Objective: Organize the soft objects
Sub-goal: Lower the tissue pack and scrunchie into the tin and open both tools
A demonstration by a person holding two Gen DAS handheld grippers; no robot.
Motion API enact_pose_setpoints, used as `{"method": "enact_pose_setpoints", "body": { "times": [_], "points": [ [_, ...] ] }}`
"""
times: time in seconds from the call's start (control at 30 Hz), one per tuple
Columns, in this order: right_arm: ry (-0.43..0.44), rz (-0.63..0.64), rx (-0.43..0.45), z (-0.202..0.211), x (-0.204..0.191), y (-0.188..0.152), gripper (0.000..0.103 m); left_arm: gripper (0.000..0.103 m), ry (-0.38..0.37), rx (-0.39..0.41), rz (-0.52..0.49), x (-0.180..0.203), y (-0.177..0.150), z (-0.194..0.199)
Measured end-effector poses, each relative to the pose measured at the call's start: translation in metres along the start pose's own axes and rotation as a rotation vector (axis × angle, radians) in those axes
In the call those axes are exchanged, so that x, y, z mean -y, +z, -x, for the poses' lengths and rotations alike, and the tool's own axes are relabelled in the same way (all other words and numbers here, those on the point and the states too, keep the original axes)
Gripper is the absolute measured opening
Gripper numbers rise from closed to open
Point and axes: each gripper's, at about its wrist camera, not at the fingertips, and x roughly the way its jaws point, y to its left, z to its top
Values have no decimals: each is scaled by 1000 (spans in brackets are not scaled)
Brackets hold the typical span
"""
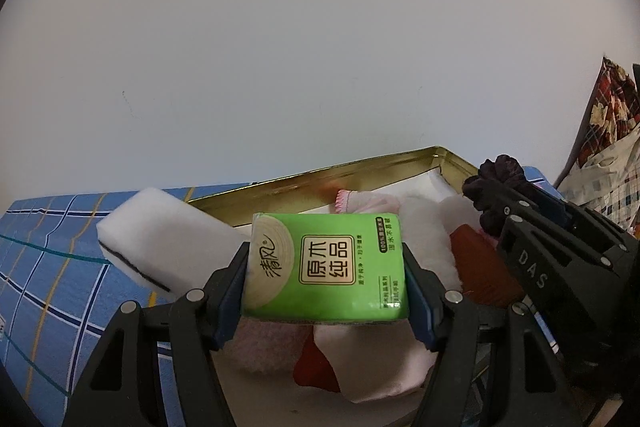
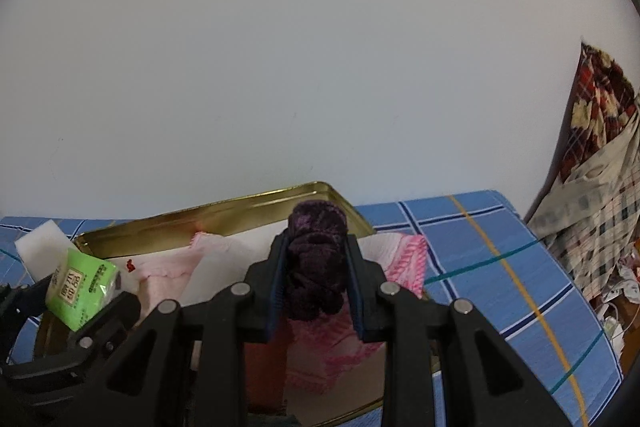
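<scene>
Nearest the lens, the left tongs [image 1: 326, 267] clamp a green tissue pack [image 1: 326, 267] above the gold tin [image 1: 320, 175], while the right tongs [image 2: 316, 279] pinch a dark purple scrunchie [image 2: 316, 259] over the same tin. On the blue checked surface [image 2: 500, 267] the tin already holds pink cloths [image 2: 404, 259], so sorting looks well advanced. Left to do, I judge: drop both items in and fetch the white sponge [image 1: 160, 231] lying beside the tin.

Plain white wall [image 1: 320, 47] filling my upper frame, blue plaid tablecloth [image 2: 500, 259] lower right, patterned fabrics [image 2: 600, 155] piled at right edge, even light
</scene>
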Motion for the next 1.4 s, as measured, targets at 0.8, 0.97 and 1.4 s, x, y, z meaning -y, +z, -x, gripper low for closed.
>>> {"method": "enact_pose_setpoints", "body": {
  "times": [0.8, 0.97, 1.4],
  "points": [
    [228, -111, -85, -21, 5, -7, 31, 69, 10, -7, -63, 16, -5, -12],
    [264, -146, -62, -17, 10, -9, 37, 70, 2, 12, -73, 15, -7, -9],
    [50, -160, 234, 32, 23, -9, 89, 88, -47, 121, -72, 14, -16, 33]
  ]
}}
